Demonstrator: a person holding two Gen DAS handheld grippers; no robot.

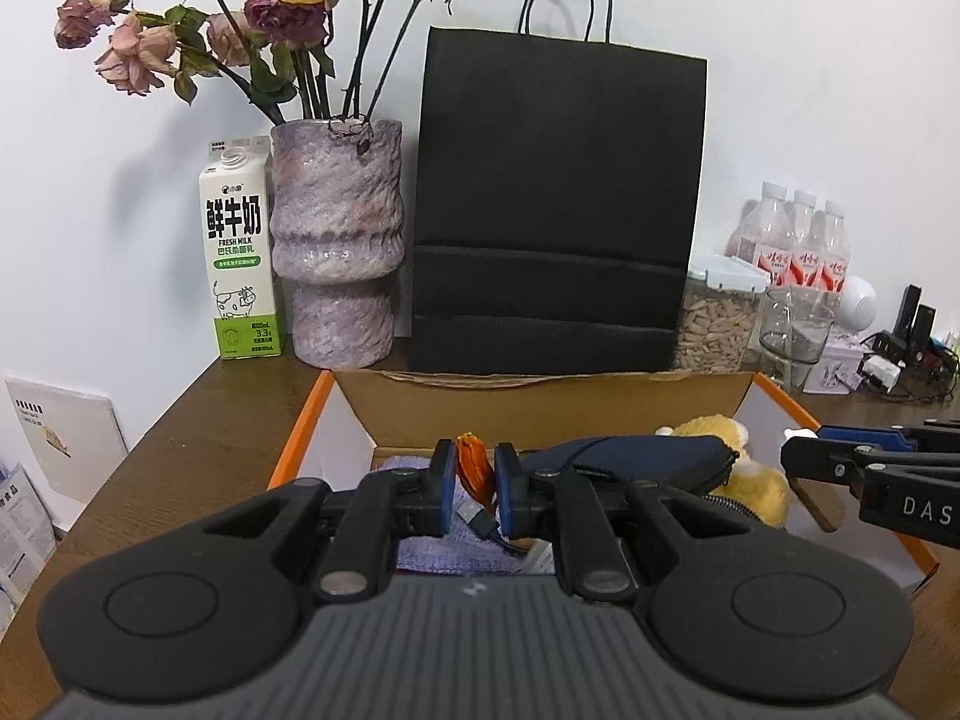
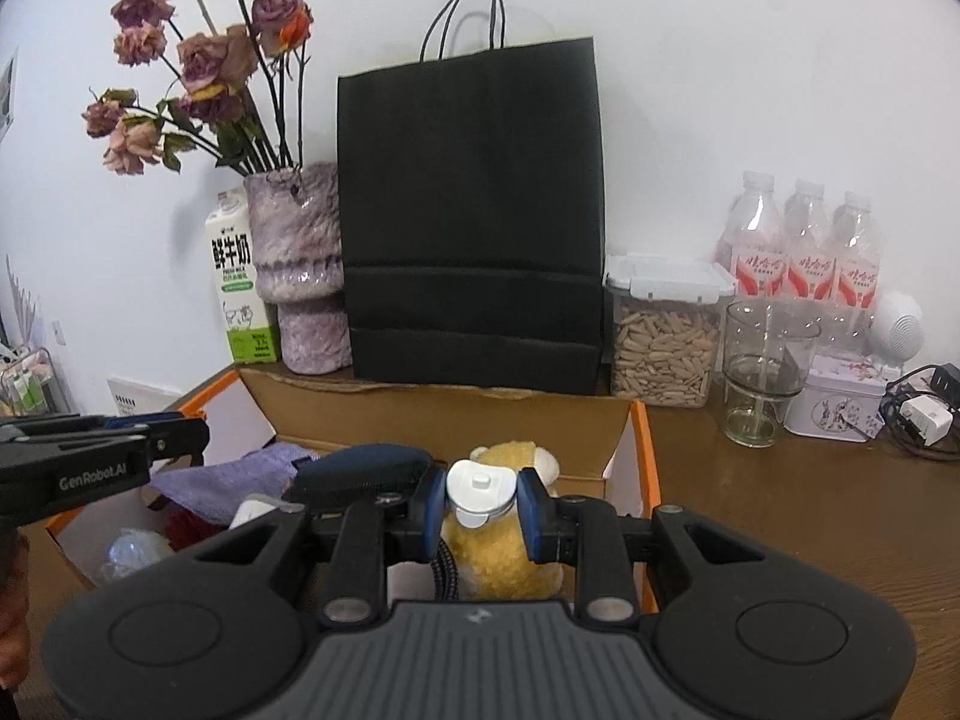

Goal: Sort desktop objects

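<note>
An open cardboard box (image 1: 540,402) with orange flaps stands on the brown desk; it also shows in the right wrist view (image 2: 444,414). Inside lie a purple cloth (image 1: 456,552), a dark blue pouch (image 1: 630,462) and a yellow plush toy (image 2: 504,558). My left gripper (image 1: 475,483) is shut on a small orange object (image 1: 474,471) with a cable end below it, held over the box. My right gripper (image 2: 480,507) is shut on a white charger plug (image 2: 480,492) with a braided cable hanging down, above the plush toy.
Behind the box stand a black paper bag (image 1: 558,198), a purple vase (image 1: 336,240) of dried roses, and a milk carton (image 1: 240,264). At the right are a jar of seeds (image 2: 663,336), a glass (image 2: 762,378), water bottles (image 2: 804,246), a tin (image 2: 840,402) and chargers.
</note>
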